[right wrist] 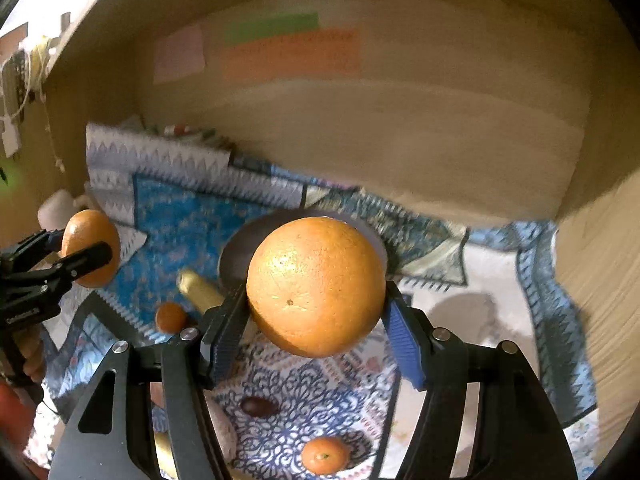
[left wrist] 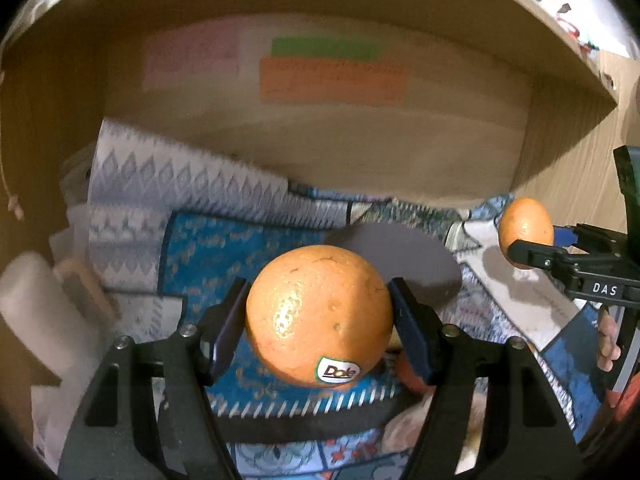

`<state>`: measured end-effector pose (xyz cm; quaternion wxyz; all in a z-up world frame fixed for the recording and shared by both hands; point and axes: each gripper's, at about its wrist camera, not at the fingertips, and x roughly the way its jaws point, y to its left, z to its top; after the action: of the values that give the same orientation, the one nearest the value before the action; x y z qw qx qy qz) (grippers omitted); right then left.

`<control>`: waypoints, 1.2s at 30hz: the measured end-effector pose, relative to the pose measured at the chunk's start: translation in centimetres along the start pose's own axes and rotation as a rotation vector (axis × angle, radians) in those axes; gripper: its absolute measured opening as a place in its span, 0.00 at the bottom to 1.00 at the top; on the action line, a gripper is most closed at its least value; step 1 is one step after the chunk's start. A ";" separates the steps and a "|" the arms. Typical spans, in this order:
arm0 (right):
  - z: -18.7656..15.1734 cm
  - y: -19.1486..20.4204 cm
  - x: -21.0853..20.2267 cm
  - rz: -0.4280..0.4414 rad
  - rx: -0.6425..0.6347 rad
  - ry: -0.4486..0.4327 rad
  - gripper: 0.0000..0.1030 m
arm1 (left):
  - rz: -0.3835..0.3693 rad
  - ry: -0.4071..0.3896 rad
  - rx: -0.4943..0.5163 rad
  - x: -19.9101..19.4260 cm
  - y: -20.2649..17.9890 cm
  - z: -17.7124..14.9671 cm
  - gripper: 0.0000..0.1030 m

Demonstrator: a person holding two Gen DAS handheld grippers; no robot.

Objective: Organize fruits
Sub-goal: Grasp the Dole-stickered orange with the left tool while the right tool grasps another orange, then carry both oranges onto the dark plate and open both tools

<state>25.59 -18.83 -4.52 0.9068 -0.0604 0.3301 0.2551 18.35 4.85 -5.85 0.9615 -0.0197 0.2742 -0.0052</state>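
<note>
Stickered orange (left wrist: 319, 316) clamped in left claw (left wrist: 319, 320), above patterned cloth (left wrist: 200, 240)

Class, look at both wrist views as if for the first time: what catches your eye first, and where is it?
A big orange with a Dole sticker fills the centre of the left wrist view, clamped in the left gripper above the patterned blue cloth. The right gripper clamps a second orange above a grey plate. Smaller fruits lie on the cloth below.
</note>
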 end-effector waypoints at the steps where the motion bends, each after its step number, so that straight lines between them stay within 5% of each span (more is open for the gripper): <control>1: 0.3 -0.1 -0.3 -0.001 0.001 -0.011 0.60 | 0.003 -0.009 0.000 0.1 -0.2 0.4 0.67; 10: 2.2 -0.1 -0.6 -0.003 -0.003 -0.080 0.60 | 0.025 -0.042 0.052 2.0 -2.2 3.4 0.67; 36: 3.6 -3.3 10.8 -0.018 0.012 0.118 0.60 | -0.022 0.164 0.124 14.9 -3.1 6.8 0.67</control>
<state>36.28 -16.10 -8.69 0.8885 -0.0728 0.3838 0.2408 34.63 1.65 -7.80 0.9350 0.0374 0.3510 -0.0345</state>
